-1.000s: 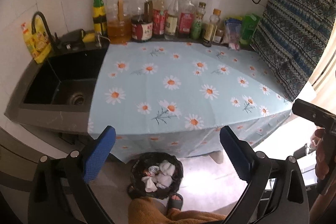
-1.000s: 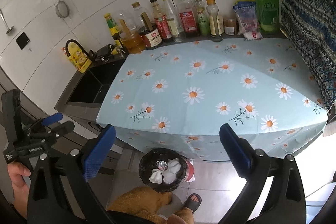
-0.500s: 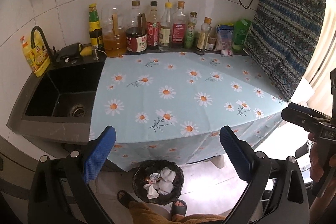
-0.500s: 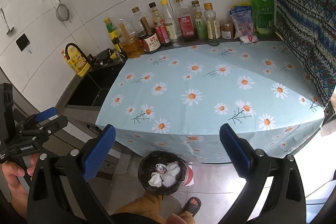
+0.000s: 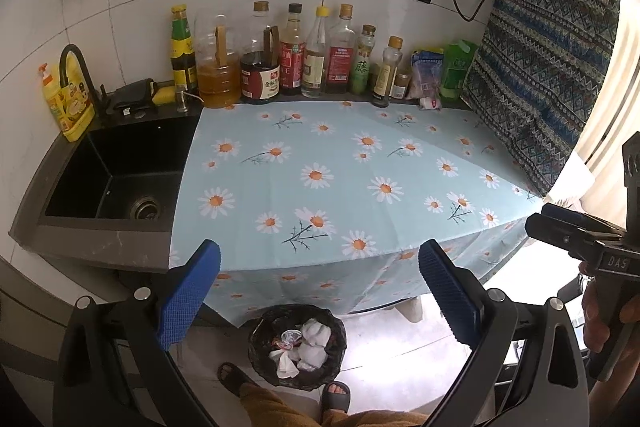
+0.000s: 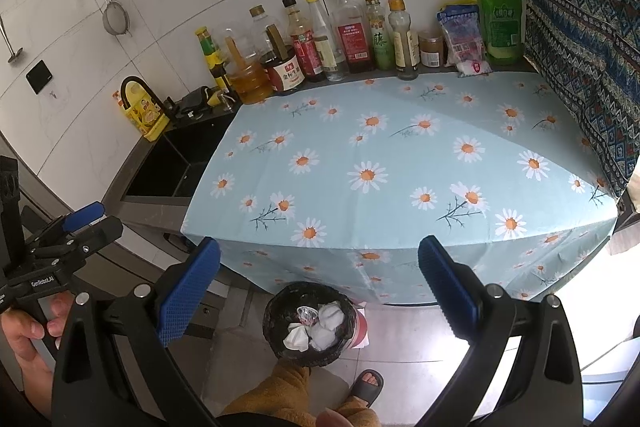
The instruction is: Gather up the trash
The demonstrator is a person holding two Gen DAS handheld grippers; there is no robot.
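Observation:
A black bin (image 5: 297,345) lined with a dark bag stands on the floor below the counter's front edge and holds crumpled white tissues (image 5: 312,337) and a small wrapper. It also shows in the right wrist view (image 6: 311,327). My left gripper (image 5: 319,291) is open and empty, held high over the bin and the counter's front edge. My right gripper (image 6: 319,287) is open and empty at a similar height. The daisy-print cloth (image 5: 340,179) on the counter carries no loose trash that I can see.
A row of sauce and oil bottles (image 5: 296,63) and bags (image 5: 456,71) lines the back wall. A black sink (image 5: 116,179) lies at the left with a yellow soap bottle (image 5: 68,103). A patterned curtain (image 5: 544,67) hangs at the right. The person's sandalled feet (image 5: 336,395) stand by the bin.
Both grippers have risen and drawn back from the counter, so more of the wall shows and the bin looks smaller. Both have stayed open and empty.

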